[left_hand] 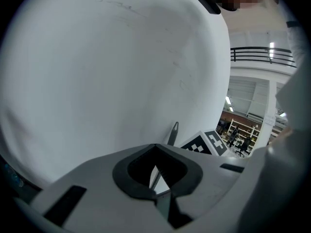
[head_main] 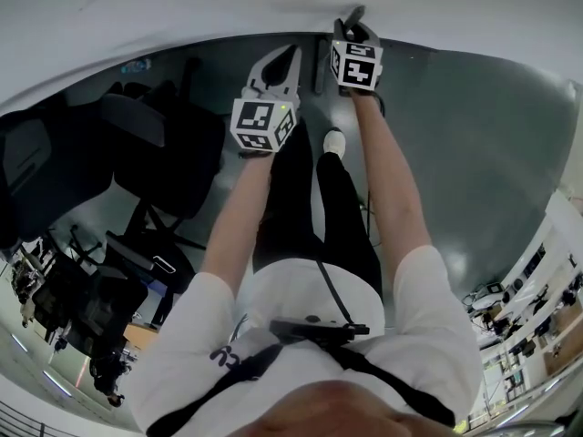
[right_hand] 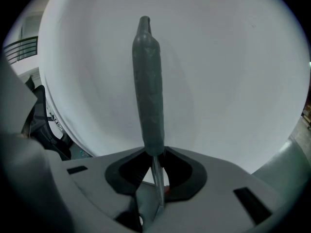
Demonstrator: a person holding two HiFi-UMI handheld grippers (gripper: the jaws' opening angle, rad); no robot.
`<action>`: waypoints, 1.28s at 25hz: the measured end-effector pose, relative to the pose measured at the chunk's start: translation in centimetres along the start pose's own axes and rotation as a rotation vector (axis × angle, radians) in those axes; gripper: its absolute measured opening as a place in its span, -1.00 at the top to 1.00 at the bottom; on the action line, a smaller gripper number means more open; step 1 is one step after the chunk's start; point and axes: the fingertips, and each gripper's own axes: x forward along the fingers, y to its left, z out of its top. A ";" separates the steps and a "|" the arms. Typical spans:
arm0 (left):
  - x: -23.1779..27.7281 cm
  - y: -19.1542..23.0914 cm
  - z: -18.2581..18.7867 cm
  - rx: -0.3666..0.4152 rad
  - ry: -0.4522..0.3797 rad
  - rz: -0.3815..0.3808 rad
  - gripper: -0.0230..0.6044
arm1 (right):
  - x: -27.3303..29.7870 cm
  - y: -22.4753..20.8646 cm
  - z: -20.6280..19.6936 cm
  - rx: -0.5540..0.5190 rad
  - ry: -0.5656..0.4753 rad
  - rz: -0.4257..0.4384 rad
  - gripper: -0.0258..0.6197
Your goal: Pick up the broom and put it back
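The right tongs [right_hand: 158, 200] are closed on the broom [right_hand: 148, 81]. They pinch its thin metal shaft just below the grey grip, which stands upright in front of the white wall [head_main: 182, 12] at the far side. In the head view the grip's tip pokes up past these tongs, very near the wall. Whether it touches I cannot tell, and the brush end is out of sight. The left tongs [head_main: 281, 60] sit just left of the right ones and a little nearer, closed with nothing between them. In the left gripper view the broom's tip shows beyond them, apart. The picking up looks done and the putting back looks to be in hand, since the broom is at the wall where it presumably stands. The next move likely calls for leaning the grip onto the wall with the broom's foot settled on the dark floor [head_main: 474, 126]. The right tongs should then open slowly, as a thin shaft could slide sideways along a smooth wall.
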 end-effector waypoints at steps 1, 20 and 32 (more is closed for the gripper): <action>0.0 0.0 0.1 -0.004 -0.002 0.003 0.90 | -0.4 0.0 -0.1 -0.004 0.001 0.001 0.63; -6.0 -7.6 7.0 0.033 -0.048 0.035 0.90 | -19.2 0.1 5.5 0.012 -0.178 -0.031 0.63; -13.9 -16.0 19.7 0.134 -0.197 0.067 0.90 | -37.4 1.3 16.7 -0.032 -0.439 -0.010 0.63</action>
